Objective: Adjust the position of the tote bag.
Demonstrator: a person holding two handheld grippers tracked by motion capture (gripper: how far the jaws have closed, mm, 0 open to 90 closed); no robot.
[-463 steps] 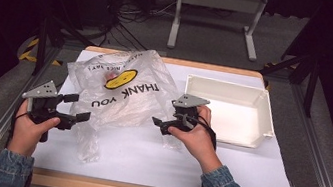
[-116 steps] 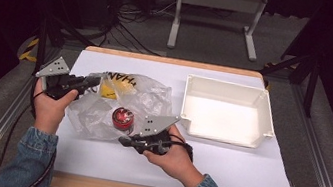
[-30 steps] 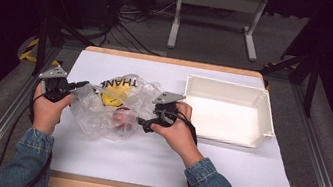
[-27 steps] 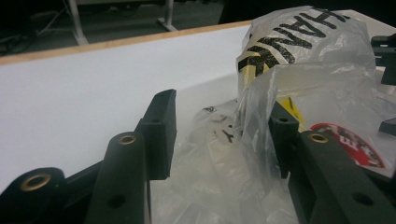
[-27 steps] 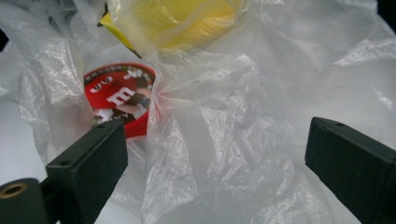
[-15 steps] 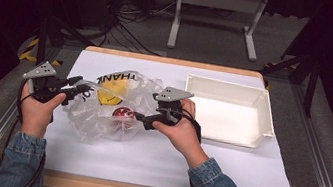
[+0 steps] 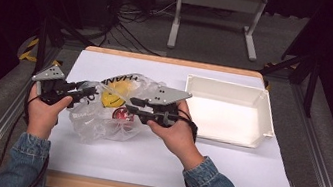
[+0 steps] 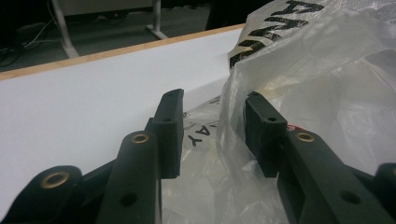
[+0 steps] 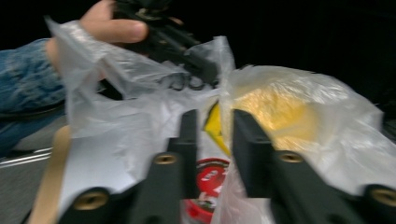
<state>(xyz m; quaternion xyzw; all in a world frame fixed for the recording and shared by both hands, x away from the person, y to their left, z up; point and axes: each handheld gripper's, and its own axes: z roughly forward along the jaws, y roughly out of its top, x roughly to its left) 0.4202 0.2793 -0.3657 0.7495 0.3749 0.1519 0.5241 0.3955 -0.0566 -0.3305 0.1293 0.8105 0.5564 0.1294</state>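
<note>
A clear plastic bag (image 7: 98,126) printed "THANK YOU" with a yellow smiley (image 7: 112,97) lies left of centre on the table, a round red item (image 7: 121,114) inside it. My right gripper (image 7: 131,104) points left into the bag's top; its jaws have just been closing and now pinch a fold of the film (image 9: 224,112) above the red item (image 9: 210,179). My left gripper (image 7: 90,90) is at the bag's left edge. Its jaws have also been closing a little but stand apart (image 8: 212,130), with bag film (image 8: 233,107) rising between them against one pad.
An empty white bin (image 7: 229,85) stands to the right of the bag. A white sheet (image 7: 168,162) covers the wooden table. In the right gripper view the person's left hand (image 9: 112,30) and its gripper (image 9: 187,46) sit beyond the bag.
My right gripper has risen and its jaws have come together on the bag's film, lifting the bag's top. The left gripper has stayed about where it was.
</note>
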